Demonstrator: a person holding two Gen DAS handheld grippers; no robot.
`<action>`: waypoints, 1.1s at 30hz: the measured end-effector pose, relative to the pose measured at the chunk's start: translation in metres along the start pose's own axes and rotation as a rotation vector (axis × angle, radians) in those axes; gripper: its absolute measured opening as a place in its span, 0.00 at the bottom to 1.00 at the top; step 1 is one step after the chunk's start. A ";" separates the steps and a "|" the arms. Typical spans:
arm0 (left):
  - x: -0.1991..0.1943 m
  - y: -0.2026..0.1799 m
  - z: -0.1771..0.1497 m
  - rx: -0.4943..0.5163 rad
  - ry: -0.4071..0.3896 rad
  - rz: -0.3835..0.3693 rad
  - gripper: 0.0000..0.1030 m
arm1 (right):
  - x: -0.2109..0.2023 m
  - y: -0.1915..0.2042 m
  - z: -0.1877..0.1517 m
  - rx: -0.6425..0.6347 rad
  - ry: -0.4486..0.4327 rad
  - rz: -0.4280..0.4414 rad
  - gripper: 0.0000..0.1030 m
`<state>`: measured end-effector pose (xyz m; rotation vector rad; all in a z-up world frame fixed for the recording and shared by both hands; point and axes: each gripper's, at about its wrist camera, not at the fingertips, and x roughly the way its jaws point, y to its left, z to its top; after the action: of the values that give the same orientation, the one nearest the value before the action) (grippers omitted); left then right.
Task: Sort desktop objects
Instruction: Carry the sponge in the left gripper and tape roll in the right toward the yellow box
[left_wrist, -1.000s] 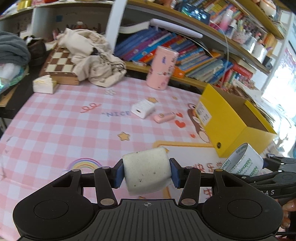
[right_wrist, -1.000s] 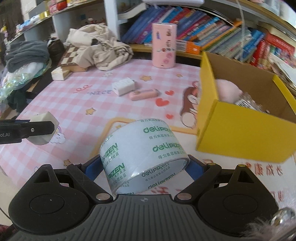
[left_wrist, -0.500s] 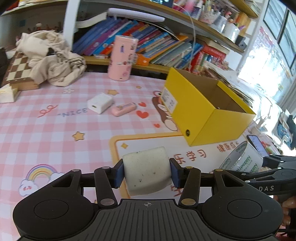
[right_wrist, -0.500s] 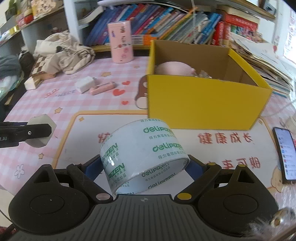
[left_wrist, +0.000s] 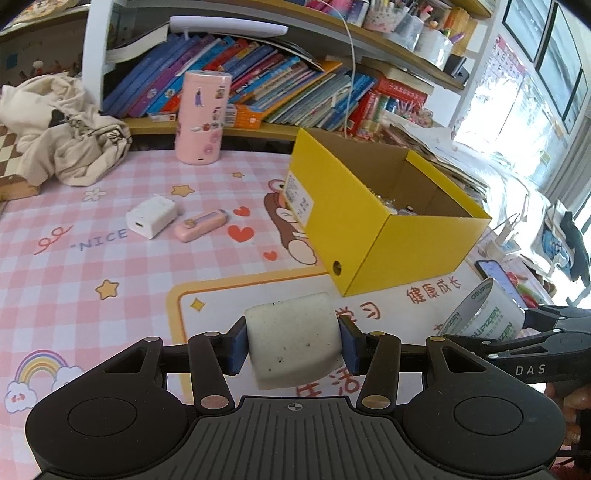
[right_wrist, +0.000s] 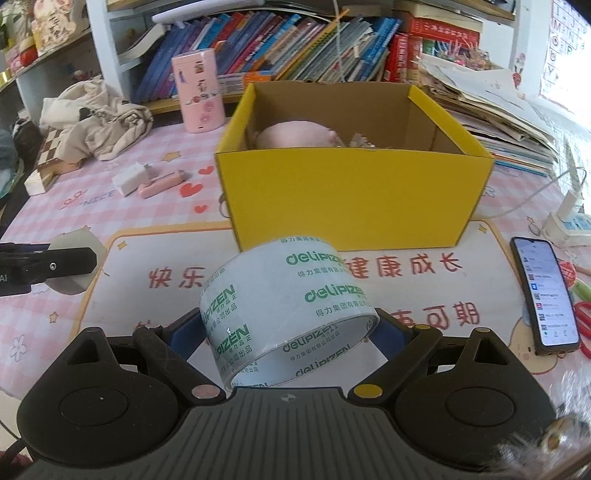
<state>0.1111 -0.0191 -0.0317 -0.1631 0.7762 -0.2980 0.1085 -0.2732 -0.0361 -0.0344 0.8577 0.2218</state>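
Right wrist: tape roll (right_wrist: 280, 306) near box (right_wrist: 351, 192) edge.

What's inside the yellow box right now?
In the yellow box, a rounded pale pink item lies at the back left, with something crinkly and silvery beside it. The front wall hides the floor and anything lower down.

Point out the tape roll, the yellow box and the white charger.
tape roll (right_wrist: 280, 295), right wrist view, on its printed outer band.
yellow box (right_wrist: 354, 195), right wrist view, on its near front wall.
white charger (left_wrist: 151, 215), left wrist view, on its top face.
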 end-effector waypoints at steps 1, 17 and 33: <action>0.001 -0.002 0.000 0.003 0.001 -0.001 0.46 | 0.000 -0.002 0.000 0.003 0.000 -0.002 0.90; 0.011 -0.030 0.008 0.050 -0.015 -0.045 0.46 | -0.012 -0.035 -0.003 0.060 -0.027 -0.062 0.90; 0.034 -0.070 0.019 0.115 -0.007 -0.093 0.46 | -0.021 -0.076 -0.005 0.120 -0.044 -0.116 0.90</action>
<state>0.1337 -0.0958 -0.0230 -0.0925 0.7440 -0.4292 0.1075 -0.3520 -0.0286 0.0328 0.8209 0.0624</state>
